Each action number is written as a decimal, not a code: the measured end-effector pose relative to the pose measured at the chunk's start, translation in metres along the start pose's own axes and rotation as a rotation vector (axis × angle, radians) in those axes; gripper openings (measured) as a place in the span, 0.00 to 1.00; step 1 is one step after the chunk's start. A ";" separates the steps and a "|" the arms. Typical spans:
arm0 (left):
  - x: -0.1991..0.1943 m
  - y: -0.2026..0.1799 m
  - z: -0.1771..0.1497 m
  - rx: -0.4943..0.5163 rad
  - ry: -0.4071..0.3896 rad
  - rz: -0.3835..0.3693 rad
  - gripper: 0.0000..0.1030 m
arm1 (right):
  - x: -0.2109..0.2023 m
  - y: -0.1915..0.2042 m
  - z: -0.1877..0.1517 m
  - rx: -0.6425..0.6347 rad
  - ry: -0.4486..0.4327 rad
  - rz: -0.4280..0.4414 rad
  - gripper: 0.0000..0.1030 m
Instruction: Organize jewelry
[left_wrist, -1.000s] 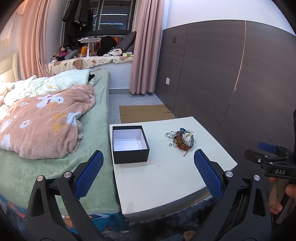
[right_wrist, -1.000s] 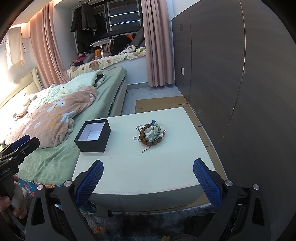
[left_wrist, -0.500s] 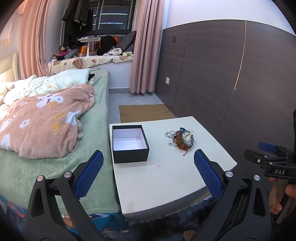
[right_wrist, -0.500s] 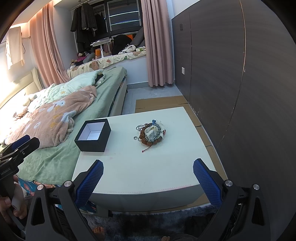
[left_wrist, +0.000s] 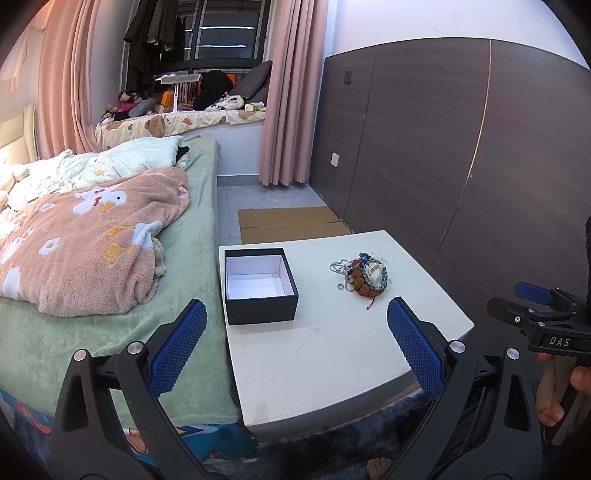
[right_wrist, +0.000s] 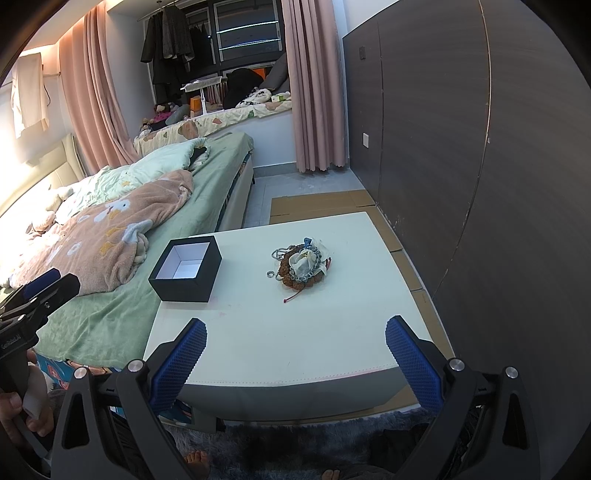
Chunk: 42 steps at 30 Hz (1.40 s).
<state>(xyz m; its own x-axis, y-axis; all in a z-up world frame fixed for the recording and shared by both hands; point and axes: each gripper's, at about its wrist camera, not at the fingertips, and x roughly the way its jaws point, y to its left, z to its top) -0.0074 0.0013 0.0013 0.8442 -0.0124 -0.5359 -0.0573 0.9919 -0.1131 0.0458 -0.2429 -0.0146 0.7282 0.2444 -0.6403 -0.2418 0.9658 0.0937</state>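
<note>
A tangled pile of jewelry (left_wrist: 364, 276) (right_wrist: 303, 266), with brown beads, silver chains and a small loose ring, lies on the white table (left_wrist: 332, 354) (right_wrist: 295, 332). An open black box with a white inside (left_wrist: 260, 284) (right_wrist: 186, 268) stands to its left, holding nothing. My left gripper (left_wrist: 297, 330) hovers open above the table's near edge, well short of both. My right gripper (right_wrist: 295, 349) is open too, held back from the table's near edge. Each gripper shows at the side of the other's view, held by a hand.
A bed with a green sheet and a pink blanket (left_wrist: 85, 243) runs along the table's left side. A dark panelled wall (right_wrist: 480, 147) rises to the right. Flattened cardboard (left_wrist: 288, 223) lies on the floor beyond the table. Bare toes (right_wrist: 195, 458) rest on a dark rug below.
</note>
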 end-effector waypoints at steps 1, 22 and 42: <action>0.000 0.000 0.000 -0.001 -0.001 0.001 0.95 | 0.000 0.000 0.000 0.000 0.000 0.000 0.92; 0.018 0.002 -0.006 0.055 0.034 0.029 0.95 | 0.004 -0.004 0.000 0.042 0.024 0.038 0.92; 0.079 -0.025 0.053 0.042 0.084 -0.090 0.95 | 0.046 -0.058 0.055 0.173 -0.024 0.050 0.89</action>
<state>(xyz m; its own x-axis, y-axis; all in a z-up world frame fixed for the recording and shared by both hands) 0.0889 -0.0181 0.0059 0.7975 -0.1099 -0.5933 0.0400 0.9907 -0.1298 0.1280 -0.2827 -0.0078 0.7339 0.2927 -0.6130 -0.1660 0.9523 0.2560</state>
